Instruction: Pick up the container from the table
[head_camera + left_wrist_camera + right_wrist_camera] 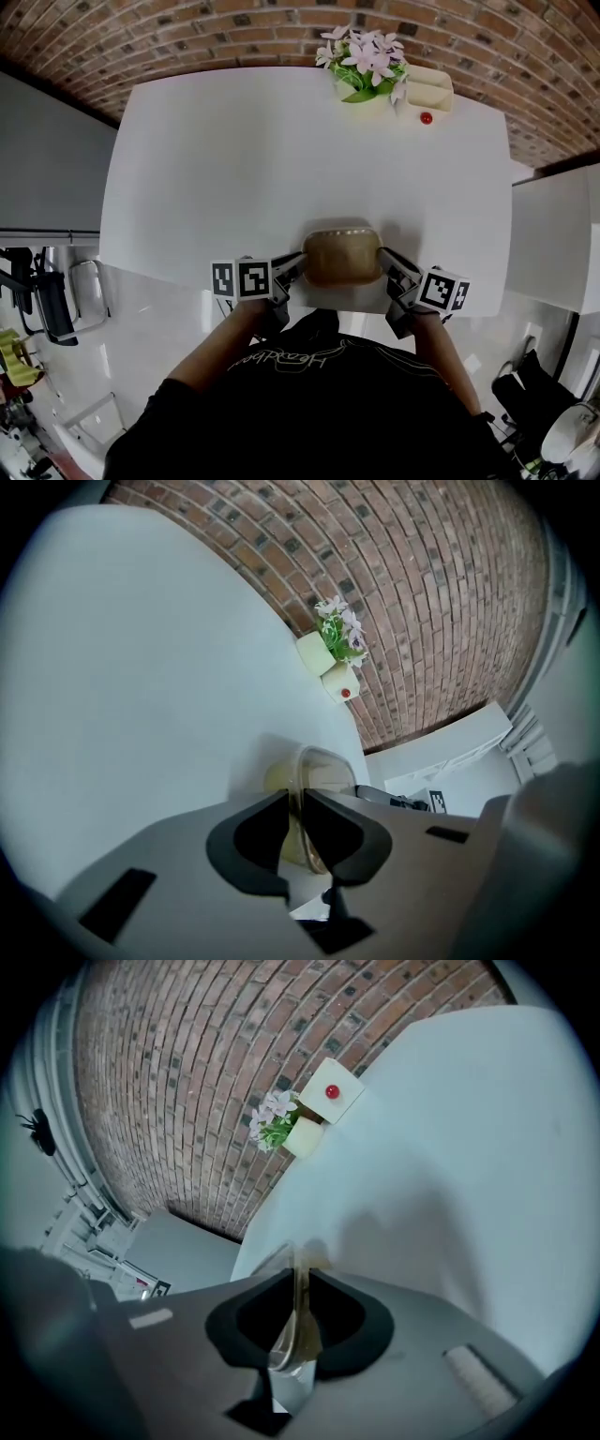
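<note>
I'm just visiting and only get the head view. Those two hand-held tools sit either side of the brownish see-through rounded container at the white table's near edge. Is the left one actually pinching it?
Observer: Yes. In the left gripper view the left gripper has its fingers closed on the thin clear wall of the brownish see-through rounded container.
Operator: And the right one?
Observer: Same: the right gripper view shows the right gripper with its fingers pressed on the opposite wall, one pad on each face.

Container [342, 256] on table [234, 169], flowers [366, 56] behind
</note>
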Action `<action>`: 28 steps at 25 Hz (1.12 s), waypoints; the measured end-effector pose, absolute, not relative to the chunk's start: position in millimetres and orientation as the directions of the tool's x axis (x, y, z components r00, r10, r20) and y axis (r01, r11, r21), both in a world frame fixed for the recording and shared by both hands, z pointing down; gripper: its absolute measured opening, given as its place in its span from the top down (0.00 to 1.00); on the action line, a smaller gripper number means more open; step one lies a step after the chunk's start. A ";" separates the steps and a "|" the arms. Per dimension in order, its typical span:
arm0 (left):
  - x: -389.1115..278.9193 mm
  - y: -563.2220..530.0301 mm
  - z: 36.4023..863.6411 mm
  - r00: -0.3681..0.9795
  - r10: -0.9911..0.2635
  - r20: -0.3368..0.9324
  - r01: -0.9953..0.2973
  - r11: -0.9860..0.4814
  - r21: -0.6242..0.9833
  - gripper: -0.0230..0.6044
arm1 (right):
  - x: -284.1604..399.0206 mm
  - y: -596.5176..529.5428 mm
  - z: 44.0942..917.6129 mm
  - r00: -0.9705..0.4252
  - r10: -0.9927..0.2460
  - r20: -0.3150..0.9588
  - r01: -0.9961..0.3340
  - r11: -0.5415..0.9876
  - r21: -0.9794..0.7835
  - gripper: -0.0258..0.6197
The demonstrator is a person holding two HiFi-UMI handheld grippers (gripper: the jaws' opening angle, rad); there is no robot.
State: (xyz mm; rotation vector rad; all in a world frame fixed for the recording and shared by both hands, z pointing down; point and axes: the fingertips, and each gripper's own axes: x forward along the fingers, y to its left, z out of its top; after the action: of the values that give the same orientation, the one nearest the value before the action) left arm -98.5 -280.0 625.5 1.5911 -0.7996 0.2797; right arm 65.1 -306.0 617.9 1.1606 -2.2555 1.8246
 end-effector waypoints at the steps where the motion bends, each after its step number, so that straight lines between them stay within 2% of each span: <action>1: -98.9 -280.6 625.6 0.726 -0.332 0.603 -0.635 0.013 0.772 0.88 | 65.0 -306.1 618.2 -0.723 -0.527 0.447 -0.546 0.040 -0.837 0.87; 18: -108.8 -246.2 583.5 0.696 -0.425 0.579 -0.661 -0.063 0.748 0.88 | 61.1 -258.4 578.5 -0.724 -0.578 0.376 -0.535 0.128 -0.835 0.88; 28: -102.1 -210.0 516.2 0.724 -0.493 0.482 -0.637 -0.210 0.742 0.88 | 65.5 -206.6 504.8 -0.723 -0.636 0.269 -0.537 0.274 -0.798 0.87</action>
State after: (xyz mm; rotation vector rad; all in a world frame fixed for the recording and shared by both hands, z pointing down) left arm -102.1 -210.0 516.2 1.8642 -0.8773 0.1692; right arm 65.5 -206.6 504.8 1.1971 -2.5877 1.5501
